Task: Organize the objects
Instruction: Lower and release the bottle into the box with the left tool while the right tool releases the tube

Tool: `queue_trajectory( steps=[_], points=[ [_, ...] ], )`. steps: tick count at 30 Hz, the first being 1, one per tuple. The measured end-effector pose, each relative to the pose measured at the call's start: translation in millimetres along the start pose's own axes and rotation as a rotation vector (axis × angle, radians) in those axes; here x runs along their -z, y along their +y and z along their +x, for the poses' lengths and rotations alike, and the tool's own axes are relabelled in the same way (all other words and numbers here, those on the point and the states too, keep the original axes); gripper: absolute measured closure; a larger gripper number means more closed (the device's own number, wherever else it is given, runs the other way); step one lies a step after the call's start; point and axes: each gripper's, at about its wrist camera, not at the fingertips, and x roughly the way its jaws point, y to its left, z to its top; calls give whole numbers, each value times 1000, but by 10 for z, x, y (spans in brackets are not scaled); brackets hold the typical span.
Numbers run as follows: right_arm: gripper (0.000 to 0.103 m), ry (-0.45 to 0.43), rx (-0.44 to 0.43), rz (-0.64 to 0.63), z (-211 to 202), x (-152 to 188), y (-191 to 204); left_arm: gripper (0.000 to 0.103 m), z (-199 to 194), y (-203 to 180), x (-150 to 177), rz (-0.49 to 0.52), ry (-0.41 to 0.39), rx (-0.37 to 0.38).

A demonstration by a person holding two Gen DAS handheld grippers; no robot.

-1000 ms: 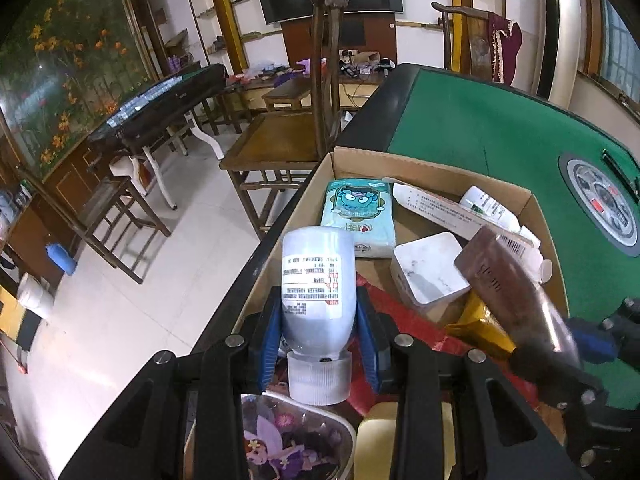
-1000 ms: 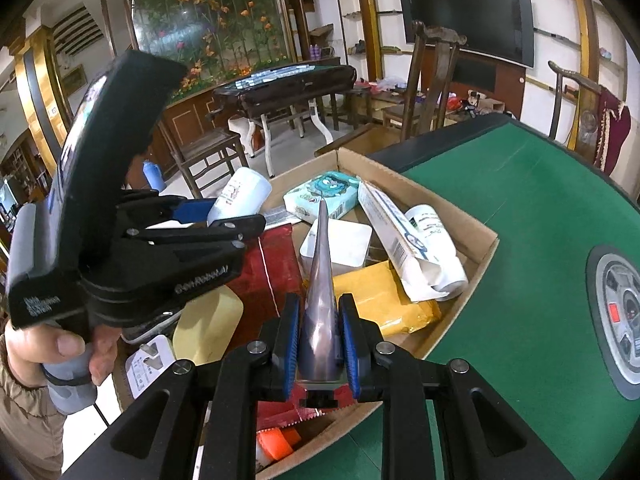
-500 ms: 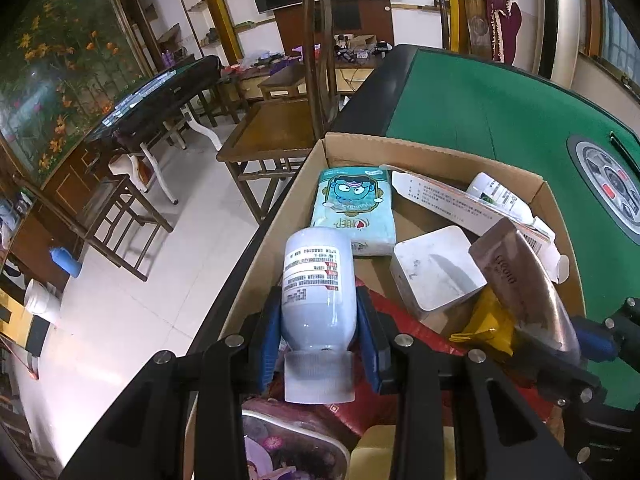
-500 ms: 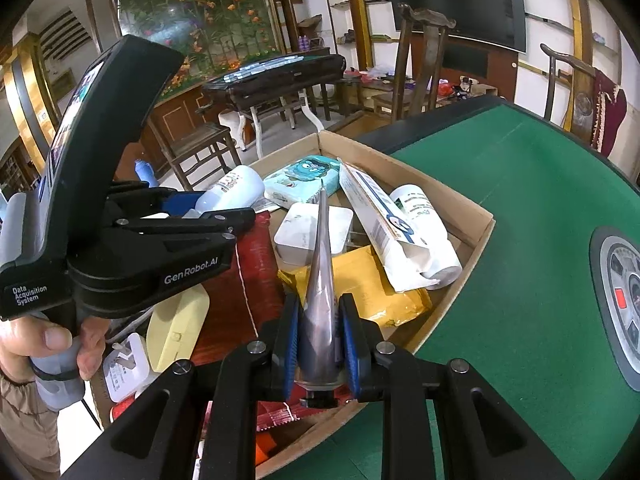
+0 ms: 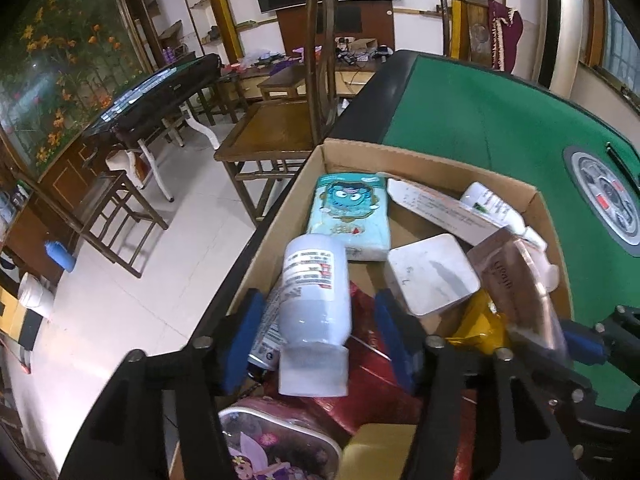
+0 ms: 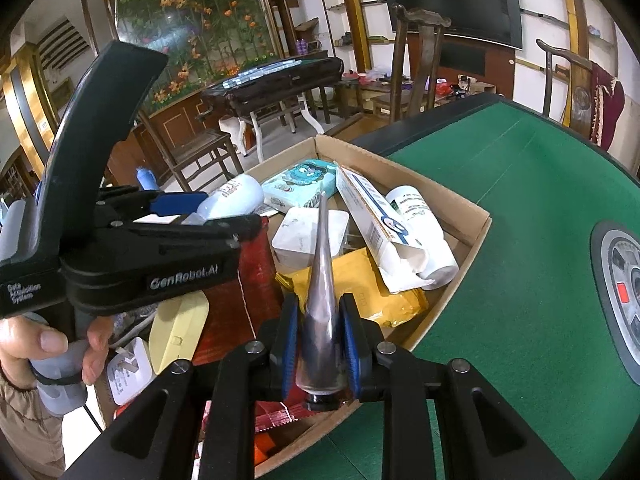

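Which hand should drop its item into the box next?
Right. Its gripper has the tube between opening jaws above the box; the left gripper is already letting the bottle go.

Crowded box (image 5: 424, 164), bare green tabletop (image 5: 480, 120) beyond

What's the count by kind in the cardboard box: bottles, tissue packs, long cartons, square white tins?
Bottles: 2 (white bottle, green-label bottle)
Tissue packs: 1 (blue tissue pack)
Long cartons: 1 (white carton)
Square white tins: 1 (white tin)
Total: 5
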Motion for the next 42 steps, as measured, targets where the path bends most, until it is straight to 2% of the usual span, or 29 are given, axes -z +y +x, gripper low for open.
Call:
queue_trajectory(
  steps=[7, 13, 20, 25, 30, 36, 42],
  points=[
    [30, -37, -7, 22, -99, -5, -24, 39, -186, -83, 56, 31, -66, -43],
    [14, -74, -9, 27, -203, 0, -33, 33, -420, -48, 88, 7, -132, -81],
    [8, -141, 20, 18, -427, 84, -47, 30, -627, 12, 216, -44, -180, -108],
    [4, -141, 39, 12, -505, 199, -58, 30, -756, 65, 317, -90, -203, -107],
    [0, -134, 55, -2, -562, 325, -46, 28, -852, 80, 407, -109, -228, -138],
    [0, -115, 26, -24, -611, 435, 14, 26, -977, 106, 547, -129, -258, -149],
    [0, -119, 33, -52, -636, 498, 68, 24, -1025, 69, 596, -138, -265, -152]
  ],
)
